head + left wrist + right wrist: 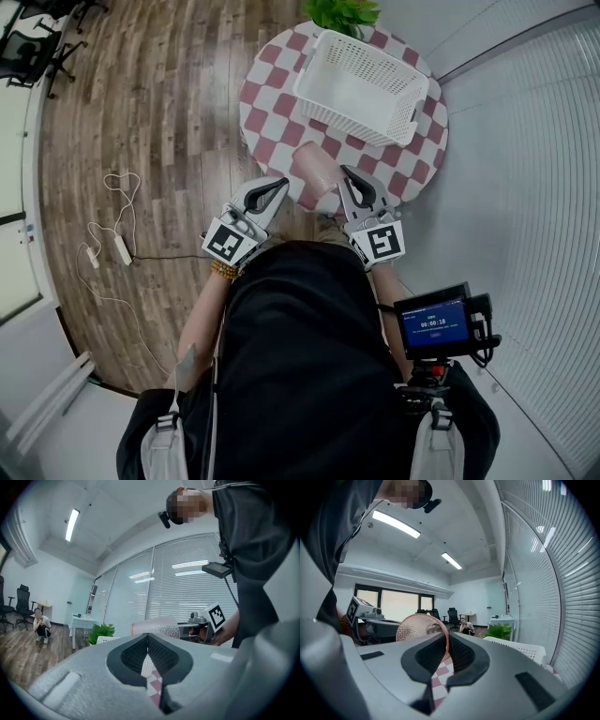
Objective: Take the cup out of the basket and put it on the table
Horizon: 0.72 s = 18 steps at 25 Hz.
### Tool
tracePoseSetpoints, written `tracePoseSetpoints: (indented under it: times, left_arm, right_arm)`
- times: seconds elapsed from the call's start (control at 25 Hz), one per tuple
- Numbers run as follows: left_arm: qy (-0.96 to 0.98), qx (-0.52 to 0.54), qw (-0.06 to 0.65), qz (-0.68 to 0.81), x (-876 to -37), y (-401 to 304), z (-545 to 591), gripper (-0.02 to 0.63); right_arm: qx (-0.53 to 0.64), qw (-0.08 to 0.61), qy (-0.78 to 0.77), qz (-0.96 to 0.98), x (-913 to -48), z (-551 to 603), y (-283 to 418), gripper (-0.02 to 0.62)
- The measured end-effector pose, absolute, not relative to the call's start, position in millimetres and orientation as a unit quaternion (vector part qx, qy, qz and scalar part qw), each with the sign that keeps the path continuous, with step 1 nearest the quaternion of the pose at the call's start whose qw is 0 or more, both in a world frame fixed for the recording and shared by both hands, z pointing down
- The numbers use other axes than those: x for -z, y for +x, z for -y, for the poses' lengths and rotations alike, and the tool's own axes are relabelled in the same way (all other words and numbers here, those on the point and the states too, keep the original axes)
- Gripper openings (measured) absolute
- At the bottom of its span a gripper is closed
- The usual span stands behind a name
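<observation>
A translucent pink cup [314, 169] hangs tilted over the near edge of the round checkered table [272, 103]. My right gripper [349, 178] is shut on its rim. In the right gripper view the rim [417, 626] is pinched between the dark pads [459, 651]. The white slatted basket [309, 66] stands farther back on the table, apart from the cup. My left gripper [279, 185] is shut with nothing in it, just left of the cup. Its own view shows its jaws [147, 641] meeting, with the cup [157, 626] beyond them.
A green plant [342, 11] stands behind the basket. White blinds [534, 141] run along the right. A white cable with a power strip [122, 248] lies on the wood floor at left. Office chairs [37, 42] stand far left. A person crouches far off [42, 625].
</observation>
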<state>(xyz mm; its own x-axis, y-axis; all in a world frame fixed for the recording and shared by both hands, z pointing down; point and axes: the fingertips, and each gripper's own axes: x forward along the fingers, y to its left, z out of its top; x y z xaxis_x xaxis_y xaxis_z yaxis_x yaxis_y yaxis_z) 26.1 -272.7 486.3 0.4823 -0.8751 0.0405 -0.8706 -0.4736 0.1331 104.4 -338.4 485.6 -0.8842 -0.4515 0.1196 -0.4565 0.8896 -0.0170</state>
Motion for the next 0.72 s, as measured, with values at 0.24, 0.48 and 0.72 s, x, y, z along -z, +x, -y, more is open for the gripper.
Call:
tracePoseSetpoints:
  times: [0.24, 0.48, 0.72]
  left_arm:
    - [0.857, 0.012, 0.068, 0.51, -486.1, 22.7, 272.1, 0.005]
    - [0.86, 0.017, 0.07, 0.505, -486.0, 24.7, 273.6, 0.005]
    - [0.864, 0.012, 0.067, 0.499, -488.6, 28.8, 278.7, 0.005]
  right_arm:
    - [-0.019, 0.058, 0.235, 0.97, -482.6, 341.4, 100.3, 0.023]
    - [-0.019, 0.064, 0.242, 0.968, -485.7, 343.0, 103.0, 0.023]
    - [-0.017, 0.072, 0.248, 0.966, -486.8, 348.7, 107.2, 0.023]
